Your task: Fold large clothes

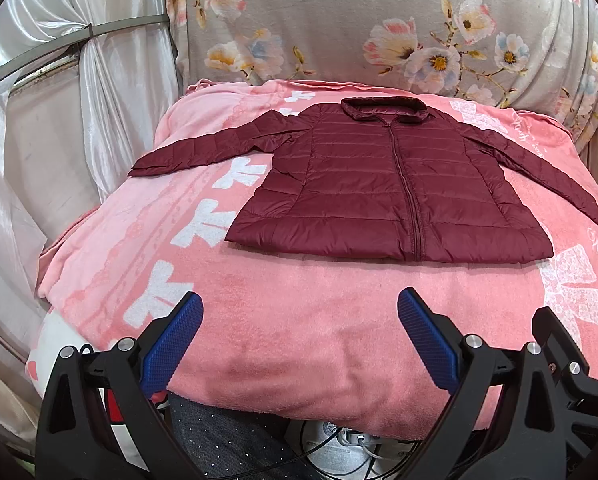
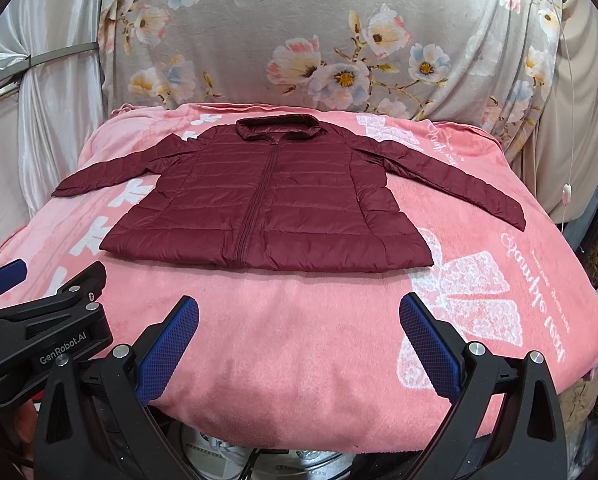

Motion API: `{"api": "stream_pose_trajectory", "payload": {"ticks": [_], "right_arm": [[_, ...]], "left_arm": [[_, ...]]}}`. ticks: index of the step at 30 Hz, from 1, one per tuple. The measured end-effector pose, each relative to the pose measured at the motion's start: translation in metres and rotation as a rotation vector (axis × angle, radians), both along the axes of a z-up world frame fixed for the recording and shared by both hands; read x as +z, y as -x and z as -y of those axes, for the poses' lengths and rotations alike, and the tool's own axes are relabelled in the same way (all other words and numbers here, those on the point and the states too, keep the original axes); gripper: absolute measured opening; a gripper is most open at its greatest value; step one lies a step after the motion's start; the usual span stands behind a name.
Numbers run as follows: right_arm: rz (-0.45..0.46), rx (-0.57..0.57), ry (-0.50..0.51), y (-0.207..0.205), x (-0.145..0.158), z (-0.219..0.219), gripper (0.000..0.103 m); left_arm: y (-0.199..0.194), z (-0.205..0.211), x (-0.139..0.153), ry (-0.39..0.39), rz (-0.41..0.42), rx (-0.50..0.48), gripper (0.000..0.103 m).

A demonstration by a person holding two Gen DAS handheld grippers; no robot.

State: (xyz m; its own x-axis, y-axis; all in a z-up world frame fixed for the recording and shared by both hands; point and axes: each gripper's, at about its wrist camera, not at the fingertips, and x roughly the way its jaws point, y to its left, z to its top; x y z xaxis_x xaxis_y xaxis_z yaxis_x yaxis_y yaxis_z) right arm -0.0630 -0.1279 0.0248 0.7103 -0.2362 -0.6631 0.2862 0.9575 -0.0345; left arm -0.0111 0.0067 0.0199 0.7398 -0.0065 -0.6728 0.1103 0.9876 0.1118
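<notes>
A maroon quilted jacket (image 1: 383,188) is laid flat, front up and zipped, in the centre of both views, on a pink blanket (image 1: 291,340) printed with white bows and script. The collar (image 1: 383,109) is seen toward the top of the frame, the hem toward the bottom. Both sleeves are spread outward: one sleeve (image 1: 203,148) reaches to the centre left, the other (image 1: 539,168) angles down to the centre right. The left gripper (image 1: 301,328) is seen at the bottom of the left wrist view, its blue fingers (image 1: 171,344) spread wide apart, nothing held, over bare blanket below the hem. The right gripper (image 2: 299,330) is likewise at the bottom of the right wrist view, fingers (image 2: 167,348) wide apart and empty, short of the jacket hem. The left gripper's black body is visible at lower left of the right wrist view. A grey floral sheet (image 1: 379,20) is draped behind the blanket across the top of the frame; white satin curtains (image 1: 59,80) are seen at upper left. Whether the blanket covers a desk or a bed cannot be told.
</notes>
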Motion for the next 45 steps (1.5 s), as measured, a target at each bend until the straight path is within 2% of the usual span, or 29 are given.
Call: {"api": "stream_pose_trajectory", "payload": {"ticks": [23, 45], "right_arm": [[-0.005, -0.008, -0.009, 0.001, -0.004, 0.002, 0.098], [-0.013, -0.013, -0.014, -0.002, -0.005, 0.005, 0.098]], "left_arm": [[-0.002, -0.005, 0.000, 0.000, -0.007, 0.001, 0.095], [-0.008, 0.006, -0.016, -0.009, -0.018, 0.002, 0.094]]}}
